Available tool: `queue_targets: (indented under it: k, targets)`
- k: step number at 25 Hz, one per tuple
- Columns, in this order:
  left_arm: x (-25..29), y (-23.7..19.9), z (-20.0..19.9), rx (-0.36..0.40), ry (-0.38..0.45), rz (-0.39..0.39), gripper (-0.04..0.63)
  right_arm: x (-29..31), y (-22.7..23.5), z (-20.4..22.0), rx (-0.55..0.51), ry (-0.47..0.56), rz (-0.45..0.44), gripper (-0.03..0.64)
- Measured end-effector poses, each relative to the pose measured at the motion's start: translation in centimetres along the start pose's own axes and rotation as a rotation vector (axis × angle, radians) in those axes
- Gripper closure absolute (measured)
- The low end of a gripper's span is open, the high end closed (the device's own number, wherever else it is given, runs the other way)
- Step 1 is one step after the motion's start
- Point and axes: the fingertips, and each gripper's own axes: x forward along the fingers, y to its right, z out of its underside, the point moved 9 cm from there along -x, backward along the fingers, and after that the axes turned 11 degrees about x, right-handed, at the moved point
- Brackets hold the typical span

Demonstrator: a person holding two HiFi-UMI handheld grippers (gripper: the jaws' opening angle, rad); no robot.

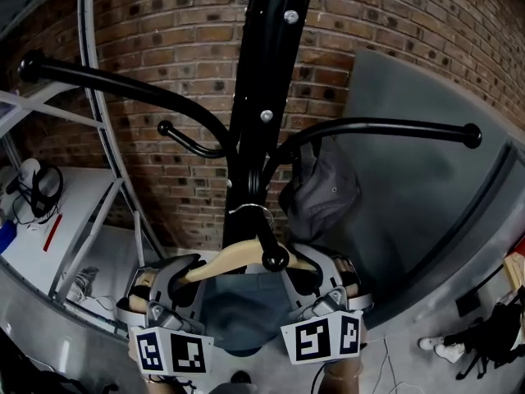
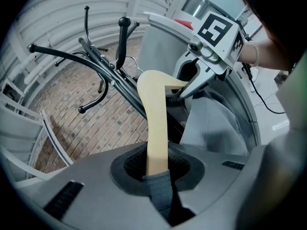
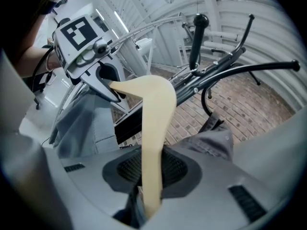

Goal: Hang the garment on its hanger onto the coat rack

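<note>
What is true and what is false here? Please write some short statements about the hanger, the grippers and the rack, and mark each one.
1. The left gripper and the right gripper are each shut on one end of the hanger. True.
2. The hanger is black plastic. False: it is pale wood.
3. A grey cap hangs on the coat rack. True.
4. The wall behind the rack is white tile. False: it is brick.
5. The garment lies on the floor. False: it hangs on the hanger.
</note>
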Motion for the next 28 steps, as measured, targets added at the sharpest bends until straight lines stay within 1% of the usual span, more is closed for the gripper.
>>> queue_targets:
  k: [7, 9, 12, 15, 22, 24, 28]
  targets:
    - [0.0, 0.2, 0.1, -0.038, 0.025, -0.009, 0.537, 0.0, 0.2, 0.2, 0.029, 0.021, 0.008, 0.528]
    - [-0.1, 0.1, 0.1, -0.053, 0.039, -0.009, 0.520, -0.1, 0.3, 0.1, 0.030, 0.019, 0.016, 0.515]
    - [-0.3, 0.1, 0.1, -0.055, 0.050, -0.026, 0.469, -0.5, 0.4, 0.1, 0.019, 0.014, 0.034, 0.495]
    - [-0.6, 0.3, -0.2, -0.050, 0.050, -0.038, 0.456, -0.9, 0.5, 0.1, 0.014, 0.015, 0.048, 0.488]
    - [-1.6, 0.6, -0.8, -0.053, 0.048, -0.033, 0.431, -2.3, 0.3, -0.1, 0.005, 0.012, 0.055, 0.482]
    - [-2.0, 0.8, -0.8, -0.064, 0.064, -0.046, 0.431, -2.7, 0.2, -0.1, 0.006, 0.012, 0.056, 0.480]
    - [-2.9, 1.4, -1.4, -0.071, 0.082, -0.072, 0.402, -3.9, 0.0, 0.3, 0.008, 0.003, 0.060, 0.479]
